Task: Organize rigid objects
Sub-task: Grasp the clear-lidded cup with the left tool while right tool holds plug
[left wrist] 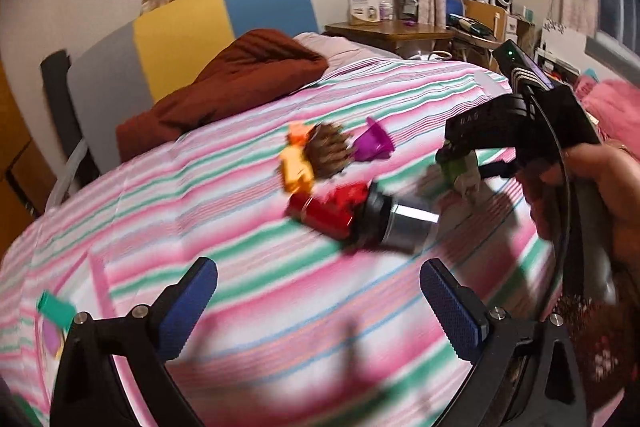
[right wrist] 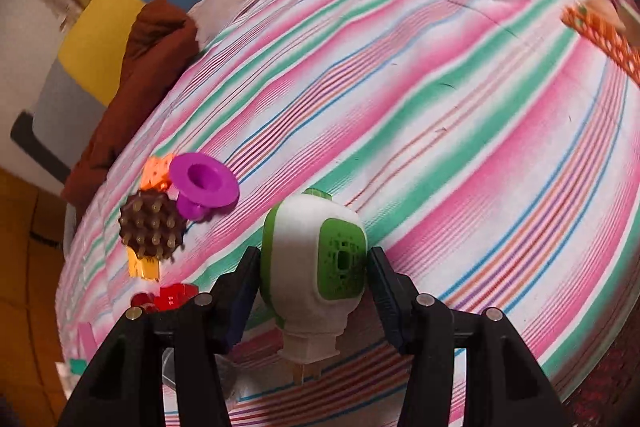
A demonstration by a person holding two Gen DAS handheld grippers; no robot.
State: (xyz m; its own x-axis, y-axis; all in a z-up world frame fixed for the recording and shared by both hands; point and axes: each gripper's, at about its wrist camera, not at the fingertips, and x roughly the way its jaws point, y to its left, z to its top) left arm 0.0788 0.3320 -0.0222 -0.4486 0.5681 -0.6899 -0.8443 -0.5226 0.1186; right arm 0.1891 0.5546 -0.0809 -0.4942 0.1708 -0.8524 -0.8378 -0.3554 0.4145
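White-and-green plug-in device [right wrist: 312,259] clamped in right gripper [right wrist: 312,267] above striped bedspread [right wrist: 440,107]

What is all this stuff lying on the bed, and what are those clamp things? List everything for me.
striped bedspread: one, pink, green and white, covers the bed
brown blanket: one, rust brown, bunched at the head end
purple funnel-shaped toy: one, purple, in the cluster of toys
spiky brown ball: one, dark brown with pale tips, next to the purple toy
orange toy: one, orange-yellow, beside the spiky ball
red toy: one, red, against a black and silver cylinder
plug-in device: one, white and green, between the right gripper's pads
teal block: one, teal, near the bed's edge
left gripper: one, black with blue pads, open, empty
right gripper: one, black, closed on the device
hand: one, holding the right gripper's handle
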